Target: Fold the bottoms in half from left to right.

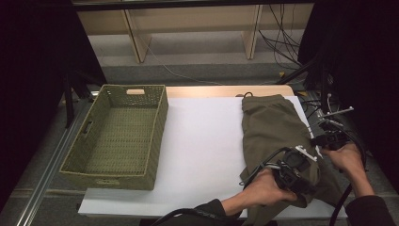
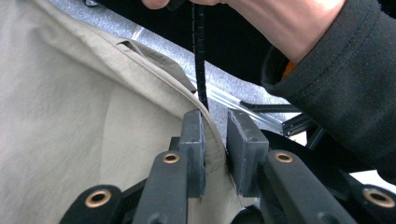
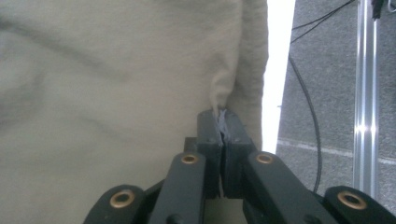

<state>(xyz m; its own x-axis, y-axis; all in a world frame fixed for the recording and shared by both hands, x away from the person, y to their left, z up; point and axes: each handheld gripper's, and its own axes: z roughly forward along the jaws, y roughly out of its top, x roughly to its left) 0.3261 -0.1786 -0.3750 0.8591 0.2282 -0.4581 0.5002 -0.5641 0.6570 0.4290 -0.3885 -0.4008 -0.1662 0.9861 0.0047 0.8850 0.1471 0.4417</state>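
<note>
An olive-green garment lies folded along the right side of the white table, its near end hanging over the front edge. My left gripper rests on the garment's near right part. In the left gripper view its jaws stand slightly apart, with the garment's hem running up between them; a gap shows between the pads. My right gripper is at the garment's right edge. In the right gripper view its jaws are pressed together on a pinched fold of the cloth.
A woven green basket stands empty at the table's left. Past the table's right edge are the floor, loose cables and an aluminium rail. The other hand's dark sleeve is close ahead of the left gripper.
</note>
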